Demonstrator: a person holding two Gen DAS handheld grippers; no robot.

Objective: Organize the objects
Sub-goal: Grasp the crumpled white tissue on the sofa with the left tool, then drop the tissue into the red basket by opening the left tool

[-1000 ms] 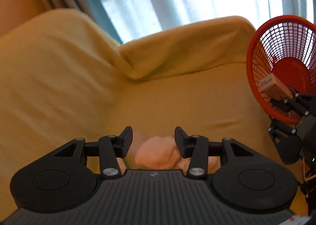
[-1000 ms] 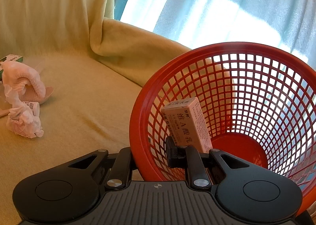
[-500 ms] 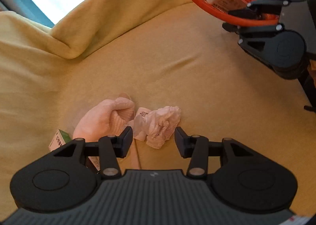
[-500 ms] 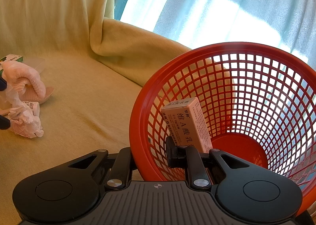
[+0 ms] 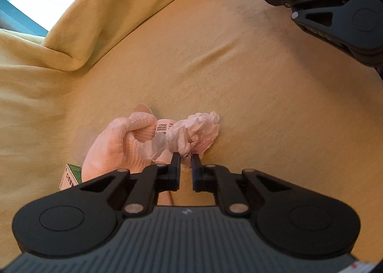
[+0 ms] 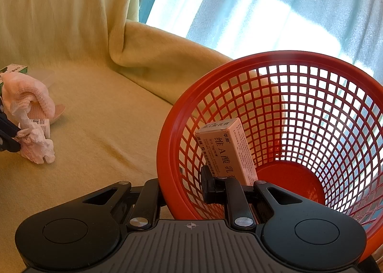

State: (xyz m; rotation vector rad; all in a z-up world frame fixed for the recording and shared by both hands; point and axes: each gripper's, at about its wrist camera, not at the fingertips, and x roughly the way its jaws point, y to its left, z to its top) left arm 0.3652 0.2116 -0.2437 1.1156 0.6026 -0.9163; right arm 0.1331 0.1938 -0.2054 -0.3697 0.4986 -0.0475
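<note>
bright window backlight, warm cast, fisheye-warped edges

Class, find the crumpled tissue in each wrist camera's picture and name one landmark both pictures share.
Left wrist view: the crumpled tissue lies at centre, just ahead of the left gripper, whose fingers pinch its near edge.
Right wrist view: it sits at the far left edge, low on the yellow blanket.
Shared landmark: the red basket, held at its rim by the right gripper.

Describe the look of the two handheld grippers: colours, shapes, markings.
Both the left gripper and the right gripper are matte black: two flat straight fingers on linkage arms with silver pivot screws, each flanked by round discs. Behind sits a grey ribbed body with a small white mark at its centre. No sleeve or cable shows.
</note>
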